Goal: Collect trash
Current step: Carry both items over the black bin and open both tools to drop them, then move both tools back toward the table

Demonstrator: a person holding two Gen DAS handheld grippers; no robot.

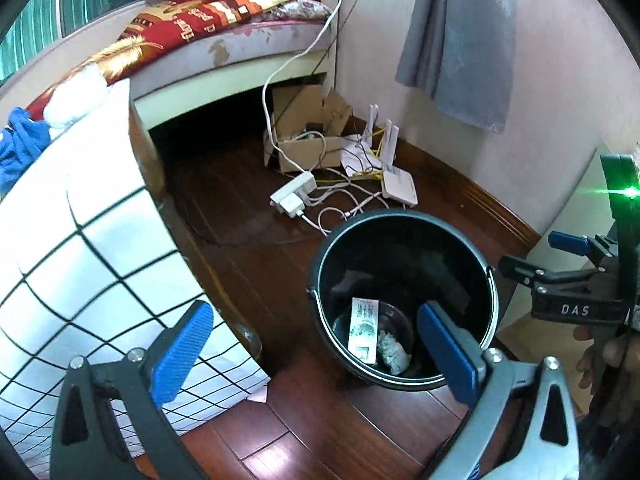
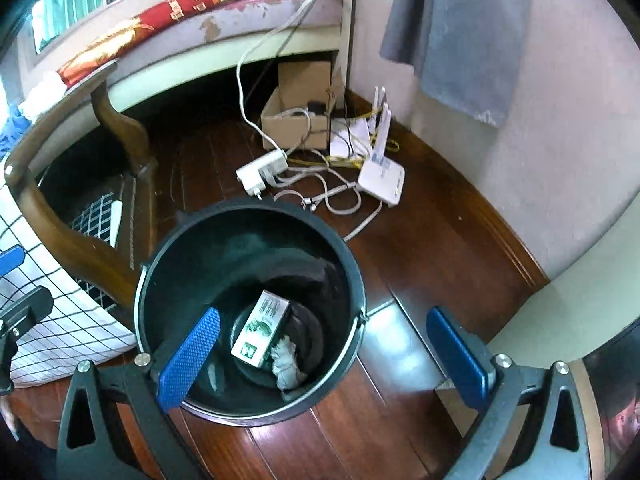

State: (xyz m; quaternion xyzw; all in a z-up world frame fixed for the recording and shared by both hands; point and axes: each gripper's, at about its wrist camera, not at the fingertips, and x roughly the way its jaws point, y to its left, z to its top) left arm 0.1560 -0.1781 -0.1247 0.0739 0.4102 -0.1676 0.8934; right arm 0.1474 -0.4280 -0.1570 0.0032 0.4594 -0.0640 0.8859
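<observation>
A black bucket (image 1: pixel 486 280) (image 2: pixel 160 280) stands on the dark wooden floor. At its bottom lie a white and green carton (image 1: pixel 363 330) (image 2: pixel 261 329) and a crumpled grey-white wad (image 1: pixel 394 354) (image 2: pixel 287 365). My left gripper (image 1: pixel 316 354) hovers over the bucket's near left rim, open, with nothing between its blue pads (image 1: pixel 182 350). My right gripper (image 2: pixel 326 360) hangs over the bucket's right rim, open and empty as well. The right gripper also shows at the right edge of the left wrist view (image 1: pixel 560 264).
A bed with a white checked sheet (image 1: pixel 80 264) and wooden frame (image 2: pixel 80 240) borders the left. Behind the bucket lie a power strip (image 1: pixel 294 196), cables, a white router (image 2: pixel 380 180) and an open cardboard box (image 2: pixel 296 120). A grey cloth (image 1: pixel 460 40) hangs on the wall.
</observation>
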